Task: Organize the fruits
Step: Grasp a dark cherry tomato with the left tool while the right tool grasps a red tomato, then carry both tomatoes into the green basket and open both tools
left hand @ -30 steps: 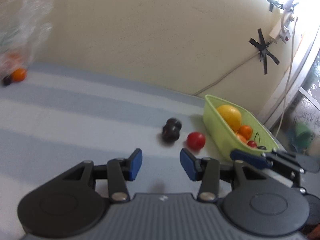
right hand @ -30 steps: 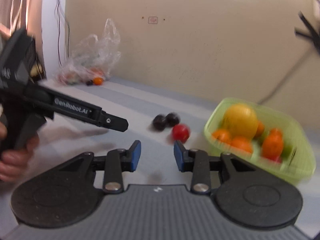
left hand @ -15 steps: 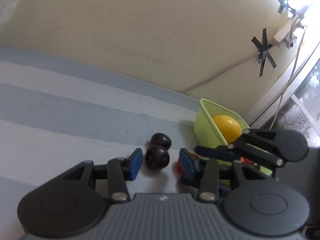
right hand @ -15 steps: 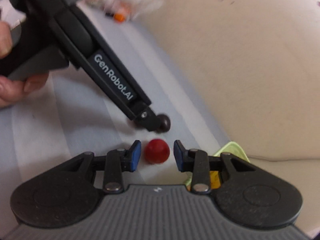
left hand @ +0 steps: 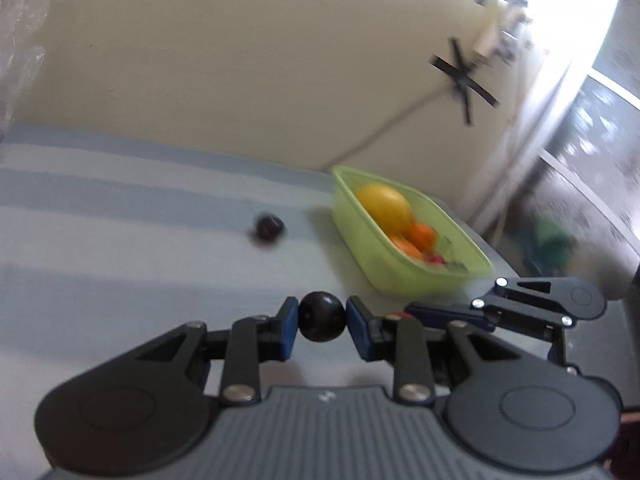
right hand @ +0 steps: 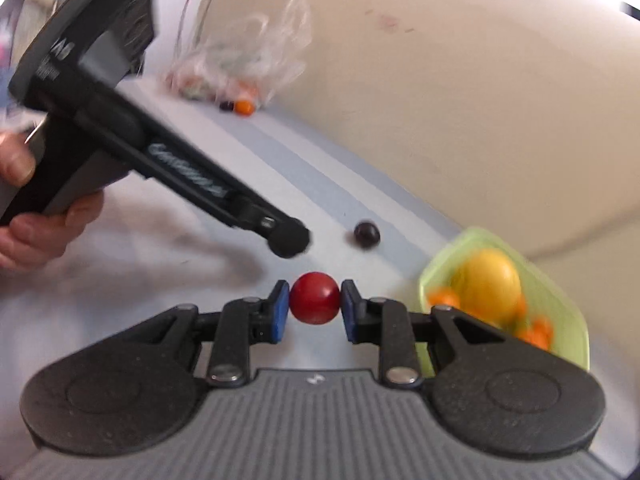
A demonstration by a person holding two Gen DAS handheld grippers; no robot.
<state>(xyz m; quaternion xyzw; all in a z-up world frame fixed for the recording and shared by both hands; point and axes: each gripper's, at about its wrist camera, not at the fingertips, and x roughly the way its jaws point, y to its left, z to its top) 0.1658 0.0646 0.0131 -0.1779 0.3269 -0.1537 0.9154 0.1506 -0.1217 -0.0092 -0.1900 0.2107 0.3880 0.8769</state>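
My left gripper (left hand: 322, 326) is shut on a dark plum (left hand: 322, 317) and holds it above the striped cloth; it also shows in the right wrist view (right hand: 289, 238). My right gripper (right hand: 314, 307) is shut on a red round fruit (right hand: 314, 298). A second dark plum (left hand: 269, 228) lies on the cloth and shows in the right wrist view too (right hand: 366, 234). A green basket (left hand: 362, 240) to the right holds a yellow citrus (left hand: 384, 208) and small oranges (left hand: 422, 236); it also appears at the right of the right wrist view (right hand: 576, 332).
A clear plastic bag (right hand: 248, 60) with more fruit sits at the far end of the cloth by the wall, with a small orange (right hand: 244, 107) beside it. The right gripper's body (left hand: 532, 306) lies just right of my left fingers. A window is at the far right.
Both grippers closed on fruit lying on the cloth and lifted: the left took one dark plum, the right took the red fruit. The other plum stayed on the cloth.
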